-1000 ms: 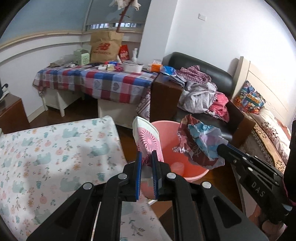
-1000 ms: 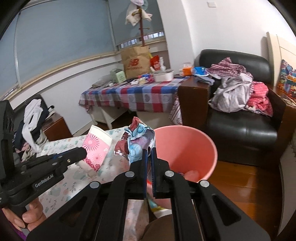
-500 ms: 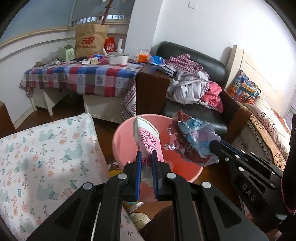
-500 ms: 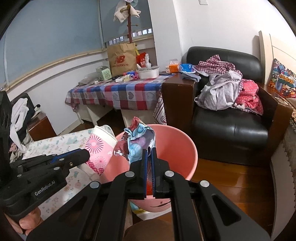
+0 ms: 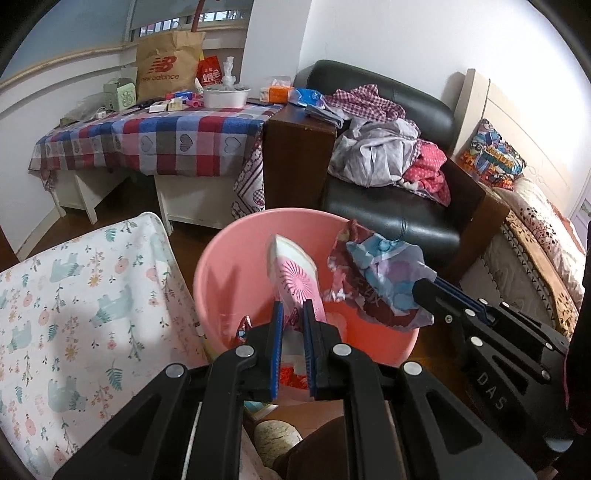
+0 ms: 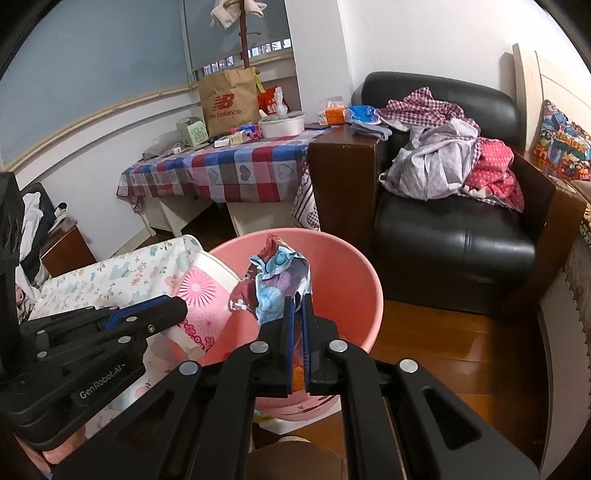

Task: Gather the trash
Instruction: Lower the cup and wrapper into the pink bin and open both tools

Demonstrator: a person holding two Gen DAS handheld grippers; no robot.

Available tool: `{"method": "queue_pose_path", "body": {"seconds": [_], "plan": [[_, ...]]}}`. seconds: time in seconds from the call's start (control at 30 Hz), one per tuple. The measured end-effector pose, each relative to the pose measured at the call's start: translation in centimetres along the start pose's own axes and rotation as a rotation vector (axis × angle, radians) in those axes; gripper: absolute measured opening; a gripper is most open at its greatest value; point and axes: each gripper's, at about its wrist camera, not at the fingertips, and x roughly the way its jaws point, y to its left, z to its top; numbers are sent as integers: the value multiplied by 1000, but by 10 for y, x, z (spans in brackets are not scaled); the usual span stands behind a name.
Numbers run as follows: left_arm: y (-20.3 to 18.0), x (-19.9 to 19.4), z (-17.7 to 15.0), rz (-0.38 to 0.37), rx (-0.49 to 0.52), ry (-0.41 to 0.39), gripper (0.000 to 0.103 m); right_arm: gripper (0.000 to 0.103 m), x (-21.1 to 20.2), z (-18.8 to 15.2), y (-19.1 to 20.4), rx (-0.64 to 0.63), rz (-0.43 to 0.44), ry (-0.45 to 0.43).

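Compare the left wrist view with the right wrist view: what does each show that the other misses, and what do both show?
Left only: trash lying inside the pink bin, and the bed at right.
Right only: a coat rack behind the table, and clothes on a stand at far left.
Both: the left gripper shut on a pink pack, the right gripper shut on a crumpled wrapper, both over the bin, plus the armchair.

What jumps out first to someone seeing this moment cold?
The pink bin fills the centre, with both grippers over its mouth. The left gripper pinches a pink-and-white packet; the right gripper clamps a crumpled colourful wrapper. Behind, clothes heap on a black armchair.
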Motion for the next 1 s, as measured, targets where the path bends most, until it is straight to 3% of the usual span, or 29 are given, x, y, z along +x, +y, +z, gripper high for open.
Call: {"method": "queue_pose_path", "body": {"seconds": [1.0], "plan": [[-2, 57, -8, 26, -23, 100, 8, 4, 50, -14, -19, 32, 23, 99]]}}
